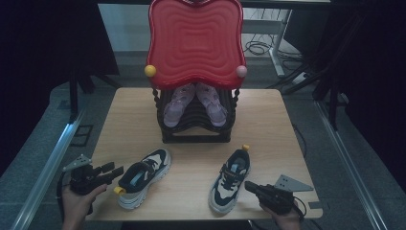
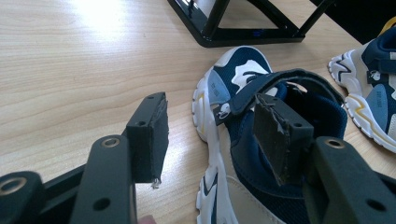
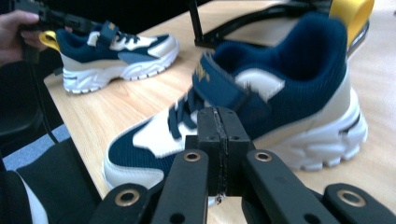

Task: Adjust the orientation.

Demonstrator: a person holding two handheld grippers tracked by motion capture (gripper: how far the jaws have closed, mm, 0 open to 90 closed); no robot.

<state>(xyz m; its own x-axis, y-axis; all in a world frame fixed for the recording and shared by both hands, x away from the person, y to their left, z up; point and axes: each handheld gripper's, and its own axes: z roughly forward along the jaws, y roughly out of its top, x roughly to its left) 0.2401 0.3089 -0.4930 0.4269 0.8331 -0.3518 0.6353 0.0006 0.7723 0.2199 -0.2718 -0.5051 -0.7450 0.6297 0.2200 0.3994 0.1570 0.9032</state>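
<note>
Shoes are the work here: two navy-and-cream sneakers lie on the wooden surface [image 1: 191, 120] in front of a black rack [image 1: 195, 125] that already carries a pink pair [image 1: 195, 101] under its red top [image 1: 195, 40]. We read this as the pick-up step, with both sneakers not yet lifted.

Our left hand-held gripper [image 1: 111, 172] stands with its jaws apart at the heel of the left sneaker [image 1: 143, 176]; in the left gripper view one pad [image 2: 275, 135] sits at or inside the shoe's collar and the other pad [image 2: 152, 135] is outside over bare wood, so the collar wall lies between them, unpinched. Our right hand-held gripper [image 1: 253, 188] has its jaws pressed together on nothing, pointing at the side of the right sneaker [image 1: 231, 179], just beside it.

Next, we judge, the left jaws need to close on that collar wall before any lift. The right jaws must first part, then straddle the padded collar near the yellow heel loop [image 3: 351, 14].
</note>
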